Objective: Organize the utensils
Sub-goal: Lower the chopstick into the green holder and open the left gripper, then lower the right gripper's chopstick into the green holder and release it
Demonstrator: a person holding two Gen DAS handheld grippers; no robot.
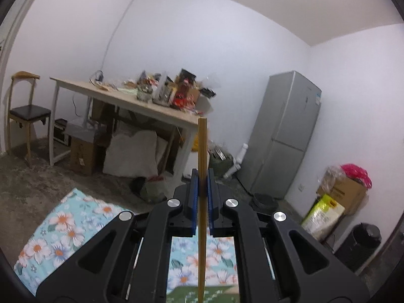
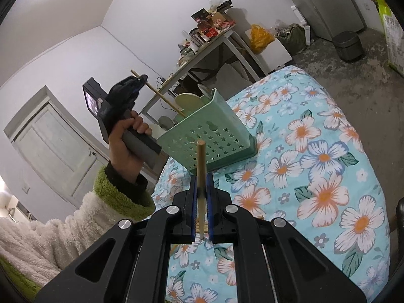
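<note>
My left gripper (image 1: pixel 202 176) is shut on a wooden chopstick (image 1: pixel 202 151) that runs up between its blue pads. In the right wrist view the left gripper (image 2: pixel 141 79) holds that chopstick (image 2: pixel 164 98) slanting down, its tip at the rim of a green perforated utensil holder (image 2: pixel 209 136) on the floral tablecloth (image 2: pixel 315 151). A pale spoon-like utensil (image 2: pixel 185 99) stands in the holder. My right gripper (image 2: pixel 202 179) is shut on a second wooden chopstick (image 2: pixel 201 161), just in front of the holder.
More wooden sticks (image 2: pixel 202 227) lie on the cloth under my right gripper. A cluttered side table (image 1: pixel 131 101), a chair (image 1: pixel 27 113), a grey fridge (image 1: pixel 285 136), boxes (image 1: pixel 341 192) and a dark bin (image 1: pixel 363 245) stand around the room.
</note>
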